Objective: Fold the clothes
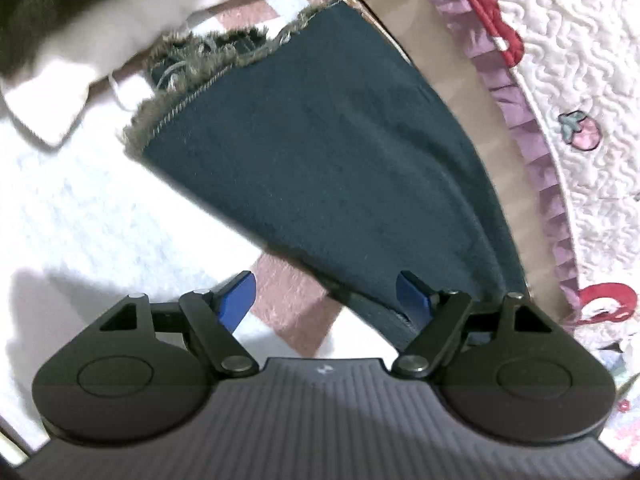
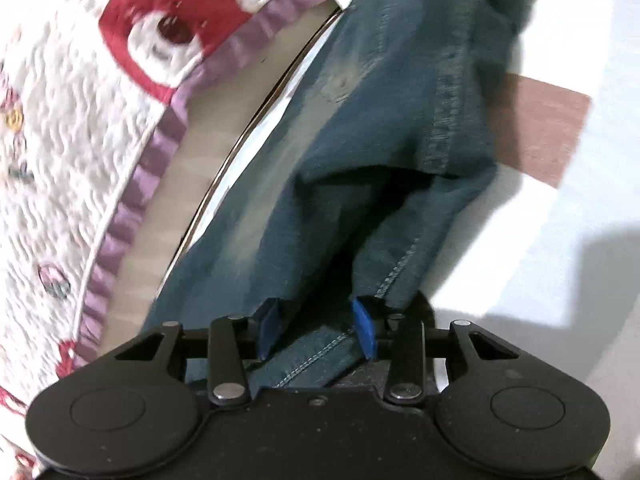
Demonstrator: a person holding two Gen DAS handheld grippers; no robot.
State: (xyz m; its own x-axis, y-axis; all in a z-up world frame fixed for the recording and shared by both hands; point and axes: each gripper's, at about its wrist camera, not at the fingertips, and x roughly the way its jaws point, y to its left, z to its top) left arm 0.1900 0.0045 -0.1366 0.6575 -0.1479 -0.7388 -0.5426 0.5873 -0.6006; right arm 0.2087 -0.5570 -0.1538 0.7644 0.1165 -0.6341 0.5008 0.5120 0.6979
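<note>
A pair of dark blue jeans lies on a white and pink checked cloth. In the left wrist view one leg runs away from me to its frayed hem. My left gripper is open, its blue pads wide apart; the right pad sits over the leg's edge. In the right wrist view the jeans are bunched and lifted, with a stitched seam. My right gripper has its blue pads partly closed on a fold of denim that passes between them.
A quilted white blanket with purple ruffle and red bear patches lies beside the surface, also in the right wrist view. A tan strip of surface edge runs between blanket and jeans. A white cloth lies beyond the hem.
</note>
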